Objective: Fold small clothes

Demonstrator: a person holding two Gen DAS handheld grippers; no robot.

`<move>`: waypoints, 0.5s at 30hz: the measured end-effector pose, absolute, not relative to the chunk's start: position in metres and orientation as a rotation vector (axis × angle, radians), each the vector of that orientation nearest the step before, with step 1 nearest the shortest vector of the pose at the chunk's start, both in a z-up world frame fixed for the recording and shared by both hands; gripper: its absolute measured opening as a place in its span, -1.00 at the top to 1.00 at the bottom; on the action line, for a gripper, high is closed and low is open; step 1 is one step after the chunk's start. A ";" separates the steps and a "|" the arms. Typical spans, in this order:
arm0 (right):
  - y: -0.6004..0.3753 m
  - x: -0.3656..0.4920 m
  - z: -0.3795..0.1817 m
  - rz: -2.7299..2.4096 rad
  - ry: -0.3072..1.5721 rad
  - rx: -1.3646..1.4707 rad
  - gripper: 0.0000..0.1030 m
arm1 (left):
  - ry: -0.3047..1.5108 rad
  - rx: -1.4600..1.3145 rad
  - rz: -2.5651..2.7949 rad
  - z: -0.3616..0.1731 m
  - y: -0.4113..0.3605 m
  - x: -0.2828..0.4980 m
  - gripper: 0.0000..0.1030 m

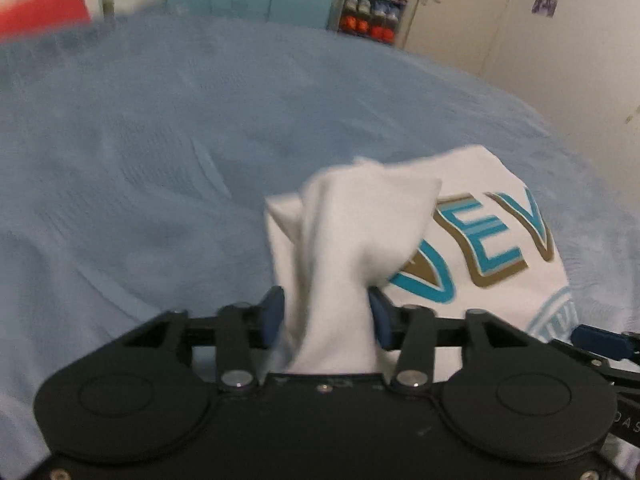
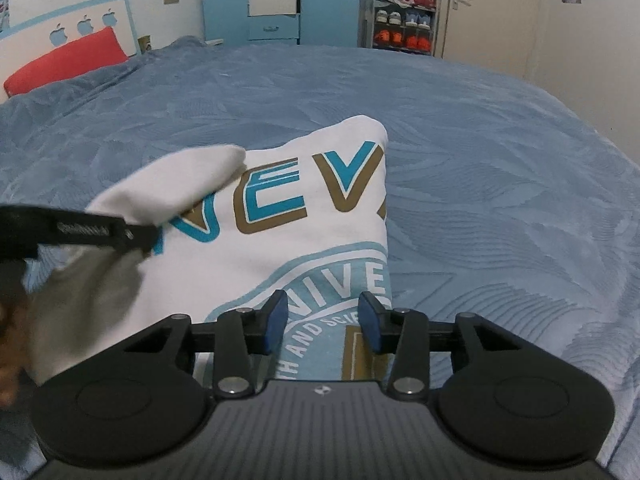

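A white T-shirt (image 2: 280, 248) with blue and gold lettering lies partly folded on the blue bedspread (image 2: 480, 160). My left gripper (image 1: 326, 314) is shut on a bunched sleeve or edge of the shirt (image 1: 344, 240) and lifts it over the printed front. It shows as a black bar at the left of the right wrist view (image 2: 80, 232). My right gripper (image 2: 322, 320) is open and empty, just above the shirt's round emblem near its folded right edge. Its blue finger (image 1: 596, 338) shows at the right of the left wrist view.
A red pillow (image 2: 68, 60) lies at the far left of the bed. A blue and white wardrobe (image 2: 272, 0), a shoe rack (image 2: 404, 20) and white doors stand behind the bed. Bedspread extends right of the shirt.
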State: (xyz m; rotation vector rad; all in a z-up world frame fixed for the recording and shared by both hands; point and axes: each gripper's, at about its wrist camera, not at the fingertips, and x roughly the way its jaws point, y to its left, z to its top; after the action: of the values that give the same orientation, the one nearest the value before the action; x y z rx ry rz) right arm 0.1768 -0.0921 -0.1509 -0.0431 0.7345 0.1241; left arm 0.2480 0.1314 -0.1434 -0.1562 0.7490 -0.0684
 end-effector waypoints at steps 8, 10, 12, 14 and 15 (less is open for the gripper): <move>-0.090 0.180 -0.151 0.126 0.735 -0.035 0.02 | 0.657 -0.039 -0.083 -0.124 0.109 0.270 -0.01; -0.087 0.180 -0.153 0.121 0.727 -0.046 0.01 | 0.711 0.010 -0.076 -0.144 0.106 0.289 0.00; -0.085 0.179 -0.154 0.122 0.720 -0.054 0.02 | 0.732 -0.004 -0.085 -0.156 0.108 0.296 0.56; -0.084 0.178 -0.154 0.121 0.714 -0.064 0.01 | 0.705 -0.083 -0.107 -0.147 0.120 0.290 0.88; -0.085 0.177 -0.155 0.117 0.714 -0.062 0.01 | 0.677 -0.092 -0.092 -0.140 0.122 0.286 0.93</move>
State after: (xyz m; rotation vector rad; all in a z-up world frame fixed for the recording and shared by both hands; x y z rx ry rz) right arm 0.1773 -0.0845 -0.1545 -0.0618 0.7135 0.1171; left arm 0.2859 0.1225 -0.1404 -0.0921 0.6769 -0.0923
